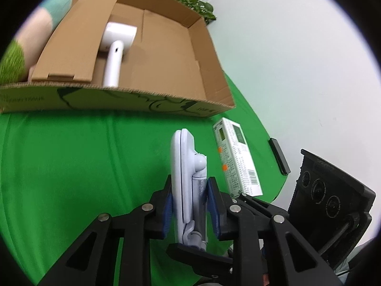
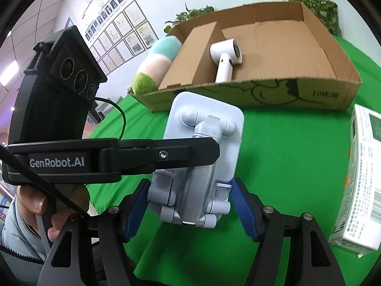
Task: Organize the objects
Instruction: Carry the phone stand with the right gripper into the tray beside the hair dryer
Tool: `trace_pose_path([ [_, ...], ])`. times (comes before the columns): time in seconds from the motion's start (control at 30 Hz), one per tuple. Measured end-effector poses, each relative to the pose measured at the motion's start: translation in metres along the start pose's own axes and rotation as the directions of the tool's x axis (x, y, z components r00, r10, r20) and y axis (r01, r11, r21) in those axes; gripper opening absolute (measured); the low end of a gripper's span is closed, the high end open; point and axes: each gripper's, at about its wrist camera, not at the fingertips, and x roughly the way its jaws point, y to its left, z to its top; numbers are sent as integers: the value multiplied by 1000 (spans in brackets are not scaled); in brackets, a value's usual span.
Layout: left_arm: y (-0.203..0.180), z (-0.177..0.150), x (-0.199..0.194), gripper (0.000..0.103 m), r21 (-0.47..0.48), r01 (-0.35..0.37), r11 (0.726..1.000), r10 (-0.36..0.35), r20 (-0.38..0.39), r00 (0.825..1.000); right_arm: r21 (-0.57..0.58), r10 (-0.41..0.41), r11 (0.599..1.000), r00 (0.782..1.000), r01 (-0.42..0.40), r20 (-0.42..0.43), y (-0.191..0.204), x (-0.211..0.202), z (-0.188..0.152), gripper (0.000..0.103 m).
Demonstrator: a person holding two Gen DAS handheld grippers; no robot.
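My left gripper (image 1: 189, 205) is shut on a pale lilac folding phone stand (image 1: 184, 166), held edge-on above the green cloth. In the right wrist view the same stand (image 2: 202, 147) shows flat-on, with the left gripper's black finger across it. My right gripper (image 2: 190, 205) is open, its blue pads either side of the stand's lower end; contact cannot be told. A cardboard box (image 1: 209, 76) (image 2: 333, 81) lies ahead, holding a white hair dryer (image 1: 116, 47) (image 2: 226, 57) and a loose cardboard flap (image 1: 78, 38).
A white printed carton (image 1: 238, 162) (image 2: 357, 178) lies on the green cloth to the right. A small black bar (image 1: 279, 156) lies at the cloth's right edge. A pastel plush toy (image 1: 31, 38) (image 2: 154, 64) lies at the box's left end. Green plants (image 2: 316, 4) stand behind the box.
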Motion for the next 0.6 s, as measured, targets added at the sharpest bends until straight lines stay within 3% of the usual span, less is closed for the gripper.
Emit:
trace_pose_path([
  [0.6,-19,56,-18,24,66,3,998,-8,82,997,-64,-16,998,995,23,103,1,-11,57,65],
])
